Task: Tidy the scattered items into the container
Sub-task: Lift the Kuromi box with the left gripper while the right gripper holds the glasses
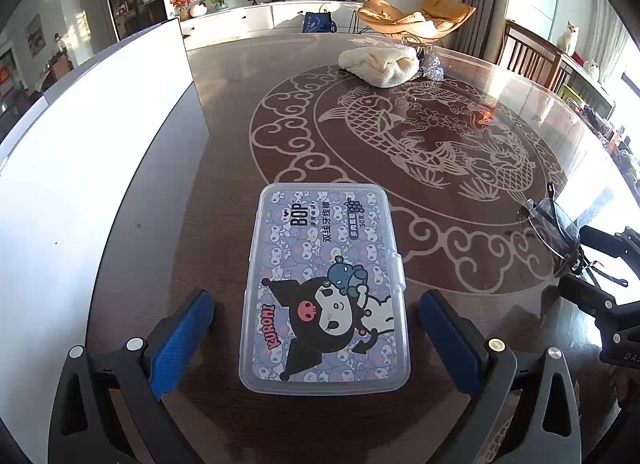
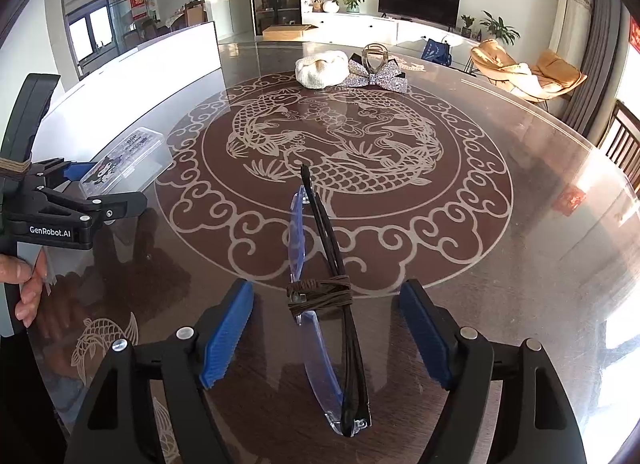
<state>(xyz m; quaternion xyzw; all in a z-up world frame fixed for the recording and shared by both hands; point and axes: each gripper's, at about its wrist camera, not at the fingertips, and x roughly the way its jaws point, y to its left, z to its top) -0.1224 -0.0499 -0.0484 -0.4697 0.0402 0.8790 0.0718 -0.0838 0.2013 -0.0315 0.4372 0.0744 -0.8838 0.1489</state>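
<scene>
A clear plastic box with a Kuromi cartoon lid (image 1: pixel 326 288) lies flat on the table between the open blue-padded fingers of my left gripper (image 1: pixel 316 338); neither pad touches it. It also shows in the right wrist view (image 2: pixel 124 162). Folded rimless glasses with dark arms and a brown cord wound round them (image 2: pixel 324 292) lie on the table between the open fingers of my right gripper (image 2: pixel 326 334), untouched. The glasses also show in the left wrist view (image 1: pixel 554 226). A white knitted hat (image 2: pixel 322 70) and a glittery silver bow (image 2: pixel 374 78) lie at the far side.
The round dark table (image 2: pixel 500 264) has a glass top with a fish pattern. A white board (image 1: pixel 100 136) stands along its left side. A hair claw (image 2: pixel 375 54) sits on the bow. Chairs stand at the right.
</scene>
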